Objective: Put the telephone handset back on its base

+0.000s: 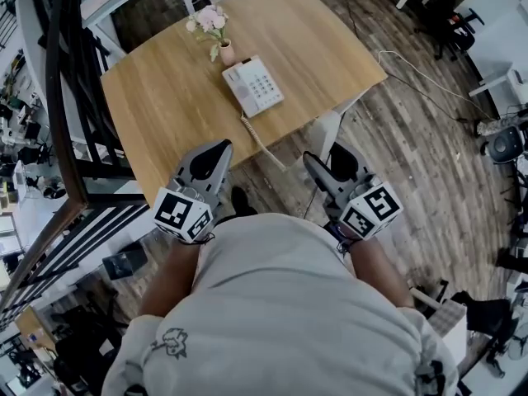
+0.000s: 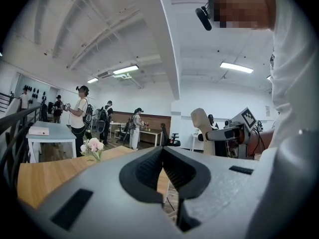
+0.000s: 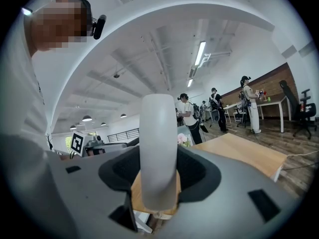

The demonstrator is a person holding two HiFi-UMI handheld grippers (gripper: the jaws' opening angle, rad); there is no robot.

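Observation:
The white telephone base (image 1: 252, 87) with its keypad sits on the wooden table (image 1: 165, 97), near the front edge. Its coiled cord (image 1: 262, 143) hangs off that edge toward me. The cream handset (image 3: 158, 153) stands upright between the jaws of my right gripper (image 3: 158, 185), which is shut on it. In the head view the right gripper (image 1: 318, 167) hovers off the table's front right side, with the handset (image 1: 328, 134) above the floor. My left gripper (image 1: 219, 150) is beside the table edge, shut and holding nothing (image 2: 162, 152). The left gripper view also shows the handset (image 2: 201, 124).
A small pink vase of flowers (image 1: 216, 33) stands just behind the base. A dark stair railing (image 1: 62, 114) runs along the left. A white cable (image 1: 429, 77) lies on the wood floor at right, near office chairs (image 1: 454, 27). Several people (image 2: 79, 116) stand farther back.

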